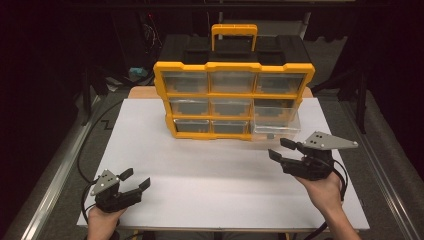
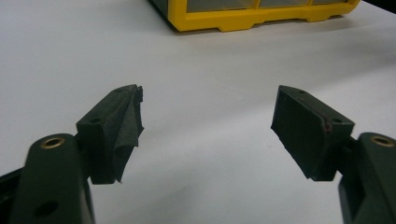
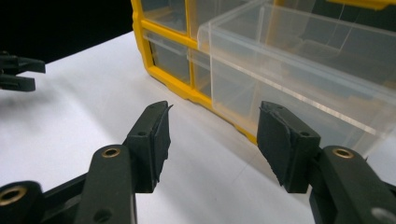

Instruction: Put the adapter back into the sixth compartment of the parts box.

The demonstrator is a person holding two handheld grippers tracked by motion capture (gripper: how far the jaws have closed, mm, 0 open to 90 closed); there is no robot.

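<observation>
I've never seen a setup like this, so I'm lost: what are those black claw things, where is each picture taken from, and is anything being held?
A person sits at a white table, holding a hand-operated gripper in each hand. The high view looks down from above: the left gripper at lower left, the right gripper at right. The other two pictures come from cameras mounted on each gripper, looking along its two black fingers. On the table stands a yellow organizer of clear drawers; its lower right drawer is pulled out, just ahead of the right gripper. Both grippers are open and hold nothing.

Yellow drawer organizer (image 1: 234, 100) upright, its bottom-right clear drawer (image 1: 276, 121) pulled out.
</observation>
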